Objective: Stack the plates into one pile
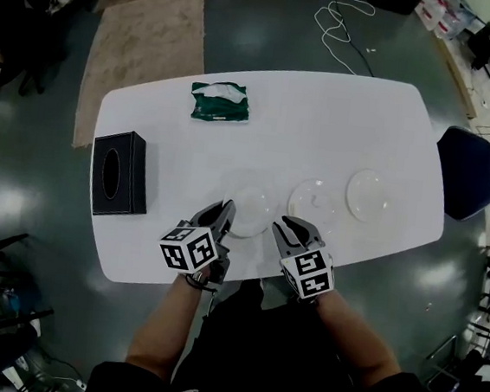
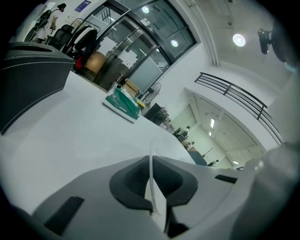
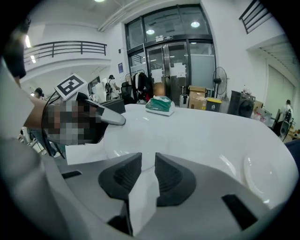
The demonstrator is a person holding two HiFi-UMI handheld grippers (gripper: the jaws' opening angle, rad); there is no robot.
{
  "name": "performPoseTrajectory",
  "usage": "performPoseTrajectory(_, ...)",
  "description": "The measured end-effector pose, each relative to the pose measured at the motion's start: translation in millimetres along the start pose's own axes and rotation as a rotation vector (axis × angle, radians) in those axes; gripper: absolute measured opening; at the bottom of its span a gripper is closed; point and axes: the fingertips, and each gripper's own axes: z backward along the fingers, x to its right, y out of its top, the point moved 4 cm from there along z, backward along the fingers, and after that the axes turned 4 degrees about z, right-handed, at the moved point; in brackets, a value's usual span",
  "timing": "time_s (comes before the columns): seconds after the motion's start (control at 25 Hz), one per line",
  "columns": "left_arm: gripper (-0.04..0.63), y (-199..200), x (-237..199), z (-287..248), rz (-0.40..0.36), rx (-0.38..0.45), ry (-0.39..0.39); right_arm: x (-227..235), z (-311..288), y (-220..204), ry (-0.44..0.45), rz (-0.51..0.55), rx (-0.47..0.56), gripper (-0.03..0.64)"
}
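Note:
Three clear plates lie along the near right part of the white table (image 1: 322, 121): a left plate (image 1: 252, 207), a middle plate (image 1: 316, 200) and a right plate (image 1: 369, 195). My left gripper (image 1: 226, 209) is shut on the left plate's near-left rim, and in the left gripper view that thin rim (image 2: 151, 164) runs edge-on between the pads. My right gripper (image 1: 283, 226) stands open at the same plate's near-right edge. In the right gripper view the left plate (image 3: 126, 138) lies flat just beyond the parted jaws, with nothing pinched.
A green packet (image 1: 221, 101) lies at the table's far side. At the left edge stands a black tissue box (image 1: 119, 173). A blue chair (image 1: 467, 171) is by the right end. The near table edge runs just under both grippers.

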Motion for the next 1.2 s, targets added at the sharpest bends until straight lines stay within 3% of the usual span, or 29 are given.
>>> performPoseTrajectory(0.28,0.029,10,29,-3,-0.003,0.032,-0.080,34,36,-4,-0.107,-0.035,0.038,0.094)
performPoseTrajectory(0.64,0.029,-20,70,-42,0.018,-0.043,-0.132,94,83,-29,-0.242,-0.128,0.057,0.087)
performPoseTrajectory(0.88,0.029,-42,95,-71,0.008,-0.089,-0.129,128,109,-53,-0.276,-0.170,0.053,0.083)
performPoseTrajectory(1.2,0.030,-67,118,-99,0.057,-0.125,-0.075,166,131,-71,-0.273,-0.209,0.042,0.078)
